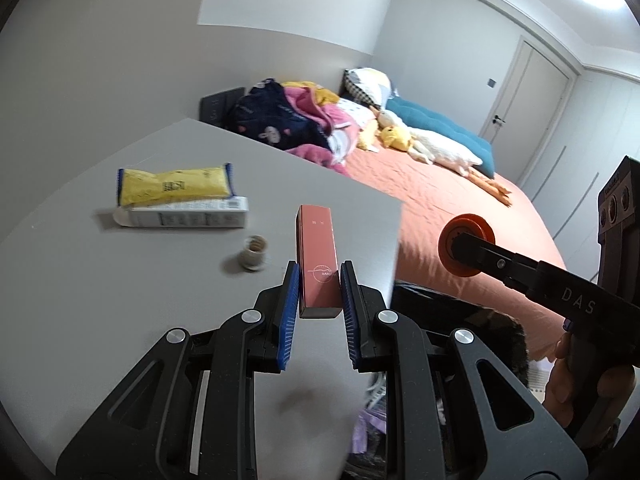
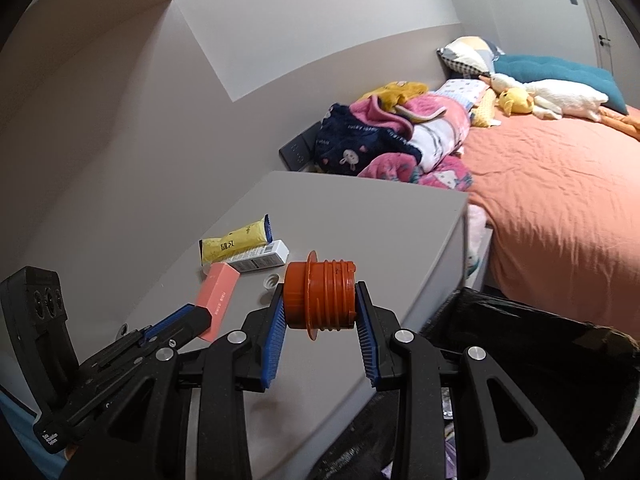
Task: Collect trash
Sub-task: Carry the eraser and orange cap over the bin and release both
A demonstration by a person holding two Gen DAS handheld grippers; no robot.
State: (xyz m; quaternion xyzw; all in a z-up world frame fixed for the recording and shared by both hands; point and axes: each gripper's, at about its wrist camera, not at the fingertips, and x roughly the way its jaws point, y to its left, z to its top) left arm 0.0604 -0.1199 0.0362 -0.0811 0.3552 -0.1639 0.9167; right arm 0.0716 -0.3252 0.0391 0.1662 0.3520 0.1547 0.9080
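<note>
My left gripper (image 1: 319, 280) is shut on a pink box (image 1: 317, 256) and holds it above the grey table (image 1: 120, 300); the box also shows in the right wrist view (image 2: 218, 294). My right gripper (image 2: 320, 300) is shut on an orange threaded cap (image 2: 320, 296), held over the table's right edge; the cap also shows in the left wrist view (image 1: 466, 246). On the table lie a yellow packet (image 1: 174, 184) on a white carton (image 1: 184, 214), and a small white cap (image 1: 253, 256).
A black trash bag (image 2: 540, 360) stands open below the table's right edge, also in the left wrist view (image 1: 460, 328). An orange bed (image 2: 560, 200) with clothes, pillows and plush toys lies beyond. A grey wall is at the left.
</note>
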